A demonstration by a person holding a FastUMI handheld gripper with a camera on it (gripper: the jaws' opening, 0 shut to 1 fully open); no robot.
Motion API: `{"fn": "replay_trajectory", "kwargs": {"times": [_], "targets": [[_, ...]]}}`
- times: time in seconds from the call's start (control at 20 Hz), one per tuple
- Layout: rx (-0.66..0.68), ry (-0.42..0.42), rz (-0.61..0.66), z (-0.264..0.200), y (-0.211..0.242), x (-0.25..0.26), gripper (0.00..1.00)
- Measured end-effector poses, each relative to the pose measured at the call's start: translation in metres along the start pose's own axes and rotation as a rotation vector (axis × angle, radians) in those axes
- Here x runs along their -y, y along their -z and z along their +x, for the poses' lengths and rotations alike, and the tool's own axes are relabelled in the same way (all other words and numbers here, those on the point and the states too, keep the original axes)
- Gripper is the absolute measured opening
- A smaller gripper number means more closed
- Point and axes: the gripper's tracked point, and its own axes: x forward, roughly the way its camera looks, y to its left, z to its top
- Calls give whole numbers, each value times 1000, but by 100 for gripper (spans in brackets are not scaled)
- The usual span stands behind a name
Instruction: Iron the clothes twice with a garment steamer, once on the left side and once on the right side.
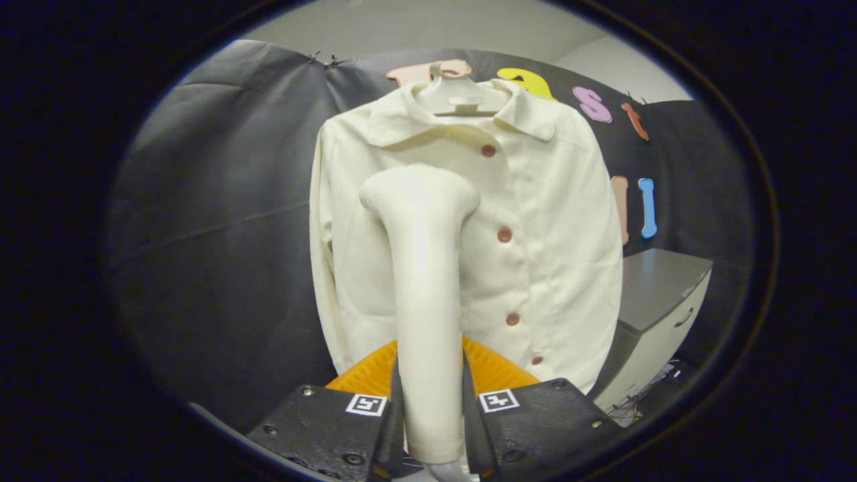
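Observation:
A cream buttoned shirt [549, 268] hangs on a pale hanger [457, 100] against the booth's dark wall. My gripper [428, 408] is shut on the handle of a cream garment steamer [425, 281], both fingers pressing its sides. The steamer stands upright between the fingers. Its wide head [420, 191] is up at chest height on the shirt's left half, just left of the row of brown buttons [504, 234]. I cannot tell whether the head touches the cloth.
A low grey-topped white cabinet [659, 301] stands to the right of the shirt, with cables at its foot. An orange ribbed object [495, 368] lies just beyond the fingers, below the shirt's hem.

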Motion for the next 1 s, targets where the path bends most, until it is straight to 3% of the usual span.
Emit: {"fn": "replay_trajectory", "kwargs": {"times": [0.4,1.0], "targets": [[-93,15,49,51,58,-6,36],[-237,26,78,56,141,9,35]]}}
